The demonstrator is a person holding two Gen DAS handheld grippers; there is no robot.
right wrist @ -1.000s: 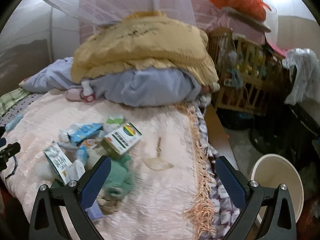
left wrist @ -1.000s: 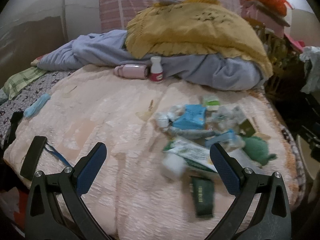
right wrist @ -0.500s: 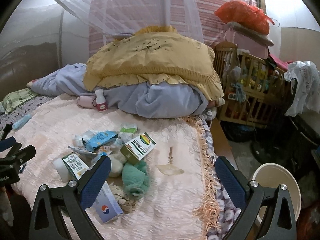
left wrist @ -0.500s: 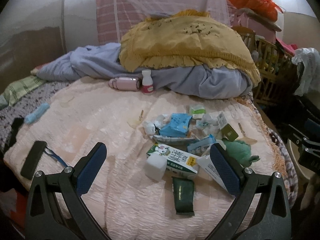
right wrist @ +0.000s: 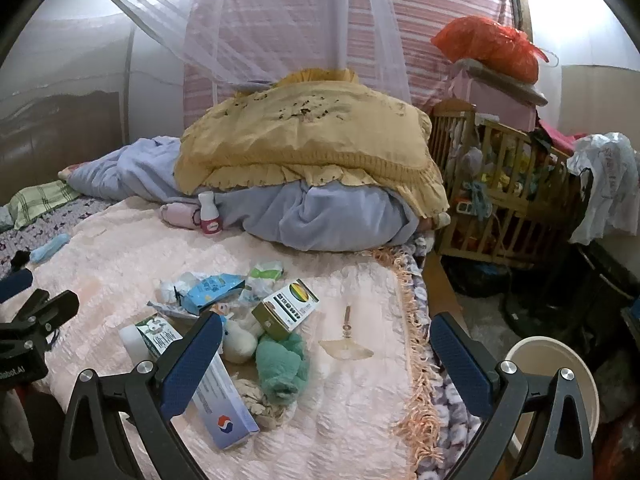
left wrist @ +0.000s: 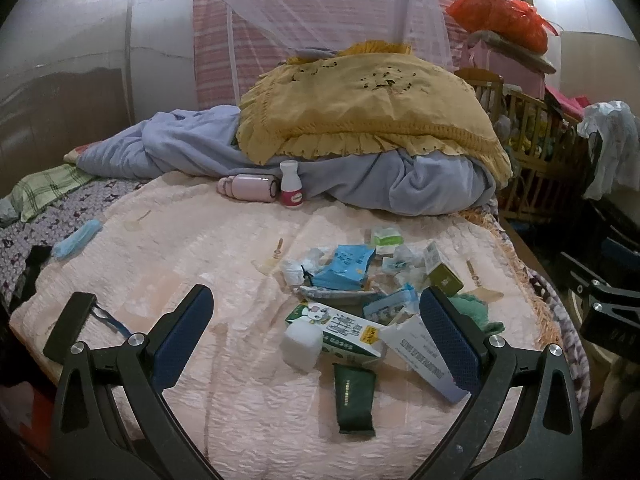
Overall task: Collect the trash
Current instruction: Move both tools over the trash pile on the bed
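A heap of trash lies on the pink bedspread (left wrist: 200, 256): a green milk carton (left wrist: 340, 328), a blue wrapper (left wrist: 346, 266), a dark green pouch (left wrist: 354, 398), a long white box (left wrist: 424, 354), a green-topped box (right wrist: 286, 312), a green cloth wad (right wrist: 282, 364). My left gripper (left wrist: 316, 320) hangs open above the near edge of the heap, holding nothing. My right gripper (right wrist: 326, 352) is open too, empty, its left finger over the long white box (right wrist: 224, 404). A cream bucket (right wrist: 556, 388) stands on the floor at the right.
A yellow pillow (left wrist: 368, 108) on a blue-grey quilt (left wrist: 420, 184) fills the back of the bed, with a pink bottle (left wrist: 248, 188) and a small white bottle (left wrist: 291, 184) before it. A blue face mask (left wrist: 76, 240) lies left. A wooden crib (right wrist: 508, 208) stands right.
Both grippers have pulled back and risen, so the trash heap now looks farther off and sharper. Nothing was picked up; both stayed open.
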